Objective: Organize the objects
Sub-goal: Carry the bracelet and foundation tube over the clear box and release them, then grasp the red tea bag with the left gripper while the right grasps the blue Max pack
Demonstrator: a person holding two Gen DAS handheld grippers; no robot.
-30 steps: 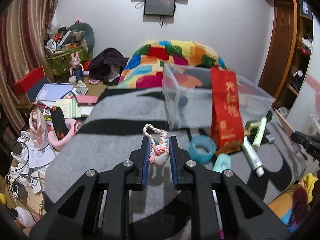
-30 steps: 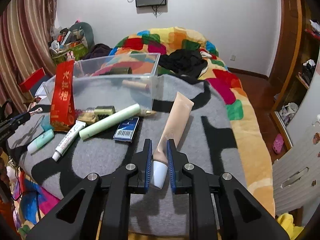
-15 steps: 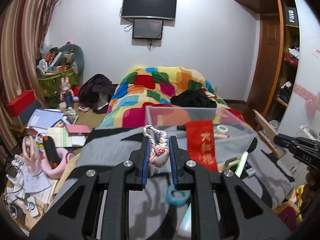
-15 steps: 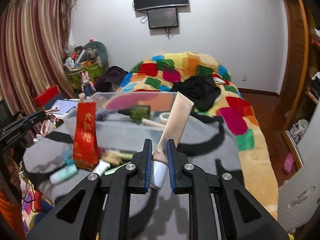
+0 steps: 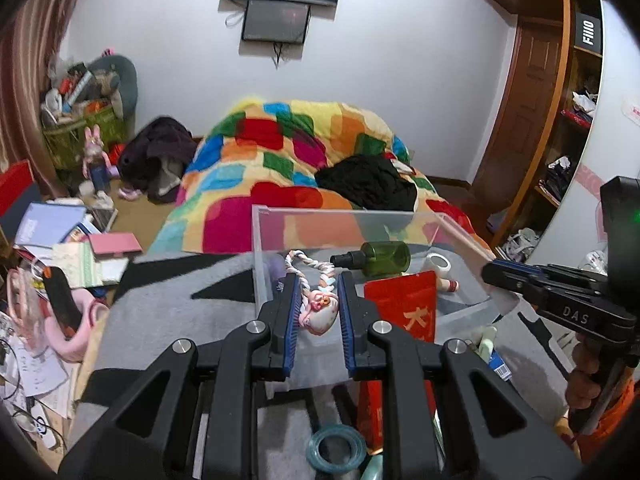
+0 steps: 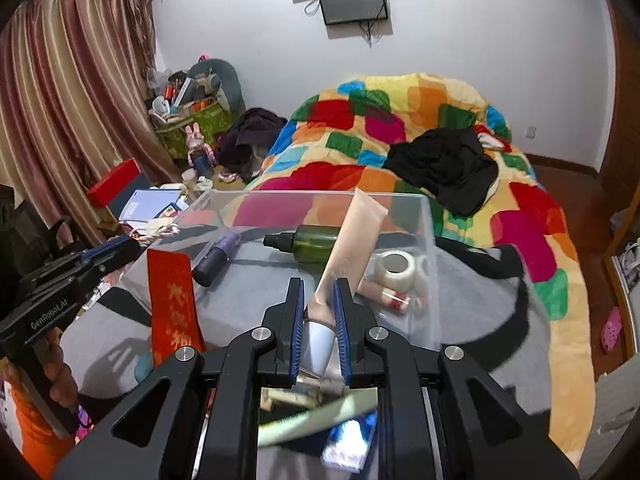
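both grippers have risen and advanced over the clear plastic storage box (image 6: 428,240) since a second ago. left gripper (image 5: 319,312) clamps a pink-white braided-cord charm (image 5: 318,312) above the box's near wall. right gripper (image 6: 319,316) clamps a beige white-capped cosmetic tube (image 6: 352,248), tilted over the box interior.

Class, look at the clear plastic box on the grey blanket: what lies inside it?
Inside the clear plastic box lie a green spray bottle, a dark purple bottle, a white tape roll and a small tube. The held beige tube hides part of the floor.
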